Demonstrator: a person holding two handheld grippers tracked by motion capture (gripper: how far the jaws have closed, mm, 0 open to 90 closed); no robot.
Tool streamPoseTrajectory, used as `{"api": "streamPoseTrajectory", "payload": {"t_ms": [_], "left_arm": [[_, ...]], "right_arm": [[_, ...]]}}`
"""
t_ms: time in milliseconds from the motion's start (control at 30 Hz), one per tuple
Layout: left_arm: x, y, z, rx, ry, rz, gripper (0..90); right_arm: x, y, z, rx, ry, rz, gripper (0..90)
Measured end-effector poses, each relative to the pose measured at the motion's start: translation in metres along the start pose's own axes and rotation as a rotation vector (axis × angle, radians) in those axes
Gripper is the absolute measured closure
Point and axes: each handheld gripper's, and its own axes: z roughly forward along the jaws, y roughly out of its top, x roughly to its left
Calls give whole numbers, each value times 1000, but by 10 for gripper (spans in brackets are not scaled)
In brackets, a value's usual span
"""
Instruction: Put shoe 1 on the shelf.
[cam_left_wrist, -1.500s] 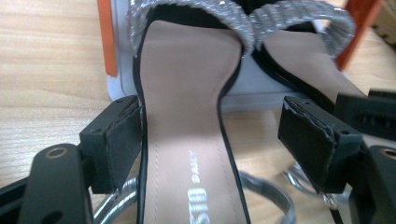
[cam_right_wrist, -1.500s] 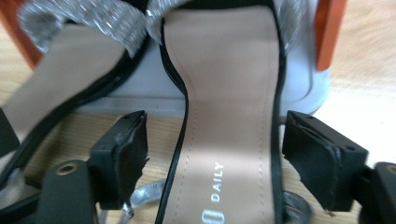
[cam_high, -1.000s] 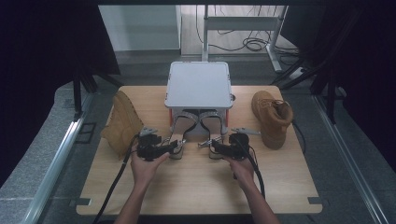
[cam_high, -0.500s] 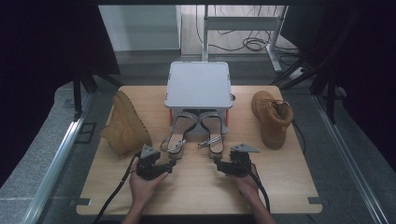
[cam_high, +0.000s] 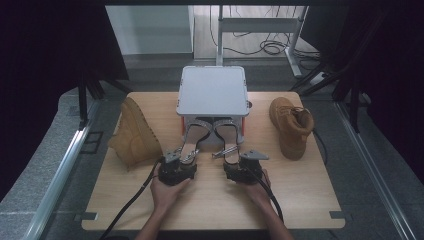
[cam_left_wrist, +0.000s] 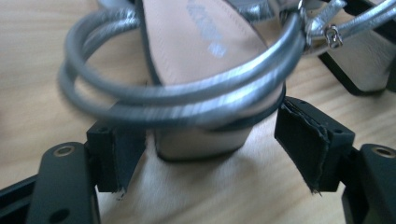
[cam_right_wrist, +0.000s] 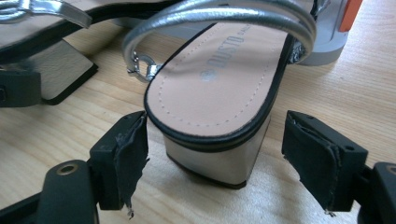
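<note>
Left sandal (cam_left_wrist: 196, 60): its block heel sits between the two black jaws of the left gripper (cam_left_wrist: 205, 149). The jaws are wide apart. There is a small gap on each side, so the pads do not touch the heel.
Right sandal (cam_right_wrist: 219, 88): its heel sits between the jaws of the right gripper (cam_right_wrist: 215, 158). These jaws are wide apart too, and they do not touch the heel.
Where the sandals lie: side by side on the wooden table (cam_high: 300, 200), heels toward the person, toes under the front edge of the grey box (cam_high: 212, 90).
Sandals: two, silver with thin straps.
Boots: two, tan. The left boot (cam_high: 134, 134) lies on its side, near the left gripper. The right boot (cam_high: 291, 125) is well away on the right side of the table.
Boxes: one.
Grippers: two.
Left hand (cam_high: 165, 192): low on the table, holding its gripper from behind, pointing forward at the heel.
Right hand (cam_high: 257, 187): the same, low and pointing forward, just beside the other hand.
</note>
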Motion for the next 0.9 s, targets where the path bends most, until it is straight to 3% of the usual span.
{"api": "streamPoseTrajectory", "payload": {"t_ms": [233,367,433,700,900], "left_arm": [[1,7,9,13,16,-35,321],[-1,8,9,7,42,-25,355],[-7,7,8,-10,94,-10,377],[-8,11,9,-56,134,-35,404],[-5,22,11,-96,172,-55,417]], "right_arm": [[2,5,6,13,-25,-21,242],[6,7,11,32,-53,-32,326],[7,7,11,30,-61,-19,331],[8,7,10,33,-74,-2,337],[9,7,10,34,-75,2,338]]}}
